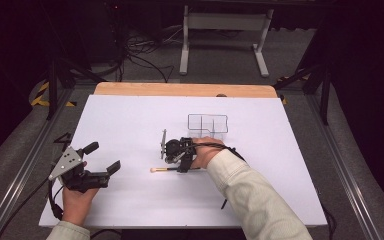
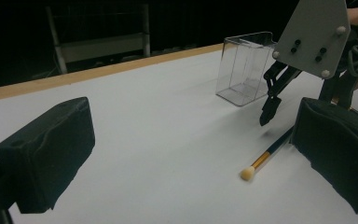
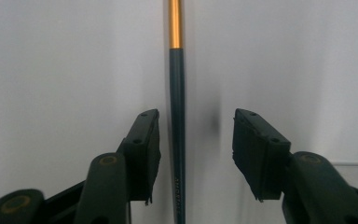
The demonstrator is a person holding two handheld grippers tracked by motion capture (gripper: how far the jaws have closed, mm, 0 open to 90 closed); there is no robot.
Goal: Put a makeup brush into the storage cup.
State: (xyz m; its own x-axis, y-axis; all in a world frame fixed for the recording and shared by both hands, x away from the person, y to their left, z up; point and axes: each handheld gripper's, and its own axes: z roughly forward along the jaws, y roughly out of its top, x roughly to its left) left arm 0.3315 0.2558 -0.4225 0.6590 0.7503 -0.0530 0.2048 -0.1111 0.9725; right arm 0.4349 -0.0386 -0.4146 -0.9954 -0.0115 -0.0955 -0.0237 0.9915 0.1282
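Teal-handled brush flat, tip toward left tongs spread, right tongs astride, seemingly untouching.

Slim dark-handled, gold-ferruled brush flat on table

Your right tool hides the brush handle's rear in high view. Right gripper view: brush cut off top & bottom, handle lettering too small to read.
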